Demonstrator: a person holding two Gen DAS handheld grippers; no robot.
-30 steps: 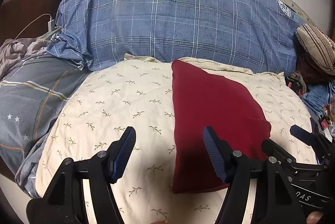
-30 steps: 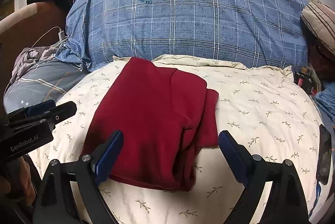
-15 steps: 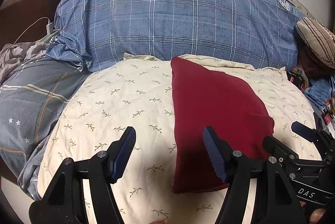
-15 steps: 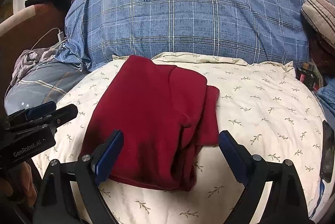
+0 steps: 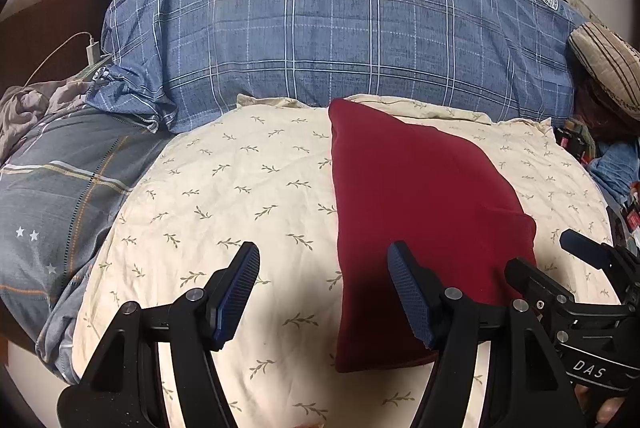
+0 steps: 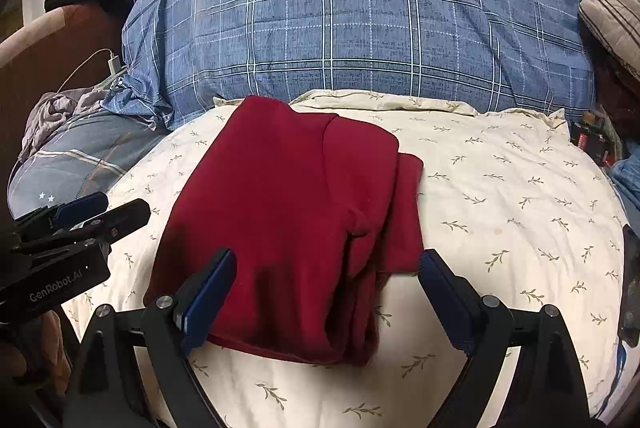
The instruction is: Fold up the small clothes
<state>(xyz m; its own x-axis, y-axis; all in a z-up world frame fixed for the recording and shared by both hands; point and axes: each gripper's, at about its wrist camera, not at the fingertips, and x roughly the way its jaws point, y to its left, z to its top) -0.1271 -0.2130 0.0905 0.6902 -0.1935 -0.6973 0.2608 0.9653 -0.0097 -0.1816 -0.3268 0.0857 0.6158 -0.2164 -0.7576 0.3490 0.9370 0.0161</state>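
Gaping grippers point(image 5: 322, 292) point(image 6: 324, 294), seemingly empty-jawed

Open left tongs point(image 5: 322, 292) beside red garment point(image 5: 416, 212)

Premises: a home bedroom. A bed covered by a cream leaf-print sheet point(image 5: 248, 196) fills the view. At 12 o'clock lies a bulky blue plaid duvet point(image 5: 340, 40) bearing a round crest. At 9 o'clock, a grey striped quilt point(image 5: 60, 196), crumpled clothing point(image 6: 52, 112) and a white charger with cable point(image 5: 93, 50). A striped cushion point(image 5: 608, 64) sits at 2 o'clock.
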